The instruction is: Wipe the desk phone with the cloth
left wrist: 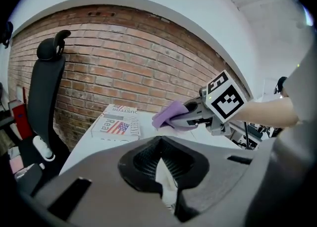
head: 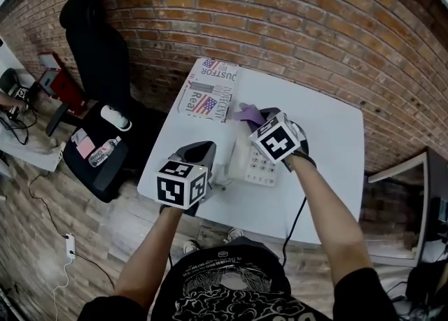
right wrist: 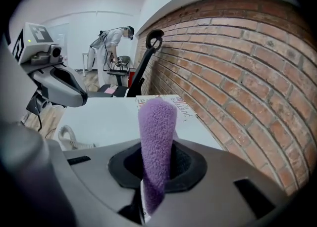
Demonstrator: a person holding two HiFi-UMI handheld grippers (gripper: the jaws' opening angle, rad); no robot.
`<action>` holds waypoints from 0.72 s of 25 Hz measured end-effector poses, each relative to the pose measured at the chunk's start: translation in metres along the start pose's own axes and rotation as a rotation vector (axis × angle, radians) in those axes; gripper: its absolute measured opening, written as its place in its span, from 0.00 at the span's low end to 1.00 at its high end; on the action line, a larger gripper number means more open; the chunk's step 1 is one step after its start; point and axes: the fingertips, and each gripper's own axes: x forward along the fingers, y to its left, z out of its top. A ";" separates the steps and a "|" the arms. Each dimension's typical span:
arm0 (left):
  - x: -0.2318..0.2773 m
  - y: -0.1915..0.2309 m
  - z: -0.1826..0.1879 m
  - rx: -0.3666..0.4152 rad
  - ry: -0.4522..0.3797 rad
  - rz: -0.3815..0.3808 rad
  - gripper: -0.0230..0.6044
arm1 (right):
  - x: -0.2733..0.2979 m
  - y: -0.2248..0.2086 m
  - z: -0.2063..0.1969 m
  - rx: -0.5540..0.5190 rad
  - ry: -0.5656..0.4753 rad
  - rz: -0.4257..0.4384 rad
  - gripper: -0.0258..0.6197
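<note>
The white desk phone [head: 260, 166] sits on the white table [head: 329, 138], its keypad showing between my two grippers. My right gripper [head: 262, 118] hovers over the phone's far end, shut on a purple cloth [head: 248, 113] that sticks out past the jaws as a fuzzy roll [right wrist: 157, 132]. In the left gripper view the cloth [left wrist: 168, 114] hangs above the table. My left gripper [head: 207, 150] is at the phone's left side, its jaws closed on a white piece that looks like the handset [left wrist: 161, 171]. A coiled cord [right wrist: 68, 138] lies below the left gripper [right wrist: 74, 92].
A printed box with a flag design [head: 210, 92] lies at the table's far left corner against the brick wall [head: 315, 26]. A black office chair [head: 105, 68] stands left of the table. A black cable [head: 297, 218] drops over the front edge. A person [right wrist: 111, 48] stands far off.
</note>
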 end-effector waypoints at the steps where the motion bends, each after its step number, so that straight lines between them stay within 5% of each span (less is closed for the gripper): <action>1: 0.000 0.000 0.000 0.000 0.000 -0.002 0.05 | 0.001 0.003 -0.002 0.000 0.003 0.010 0.11; 18: -0.019 -0.006 -0.010 0.024 0.010 -0.051 0.05 | -0.008 0.041 -0.016 0.048 0.017 0.005 0.11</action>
